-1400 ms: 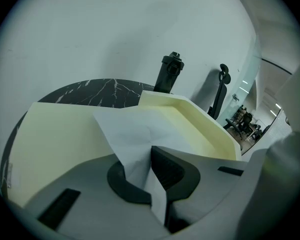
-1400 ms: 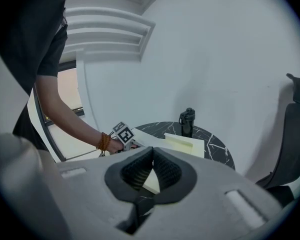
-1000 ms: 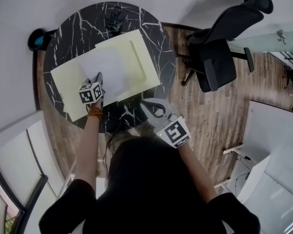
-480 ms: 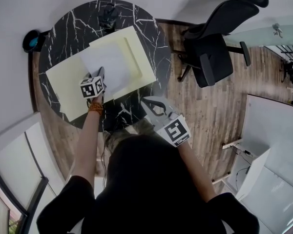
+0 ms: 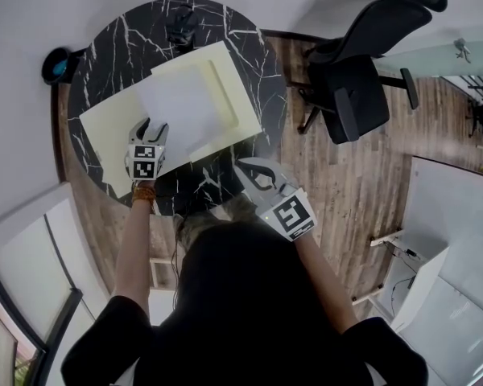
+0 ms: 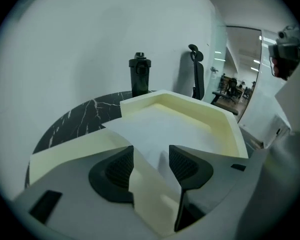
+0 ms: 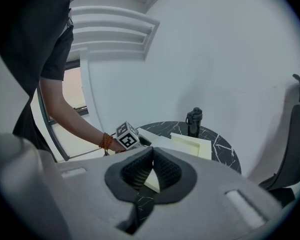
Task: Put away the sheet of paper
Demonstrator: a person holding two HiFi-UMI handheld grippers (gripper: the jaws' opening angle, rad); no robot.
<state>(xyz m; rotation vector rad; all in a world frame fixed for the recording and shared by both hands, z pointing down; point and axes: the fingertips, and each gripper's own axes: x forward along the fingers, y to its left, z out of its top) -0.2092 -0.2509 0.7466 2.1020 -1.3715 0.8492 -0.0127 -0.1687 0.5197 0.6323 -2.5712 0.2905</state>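
Marble table (image 5: 113,47), paper (image 5: 181,107) on tray (image 5: 229,75), bottle (image 6: 140,76) seen upright in gripper views

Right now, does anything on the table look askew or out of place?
The sheet of paper lies askew, partly in the yellow tray and partly over its flat flap. Nothing looks spilled or damaged.

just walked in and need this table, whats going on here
A person works a claw in each hand at the black table. The jaws of the left claw have just been opening and stand apart, gripping nothing, at the near edge of the sheet of paper lying on the open yellow case. The right claw is shut and empty, held aside.
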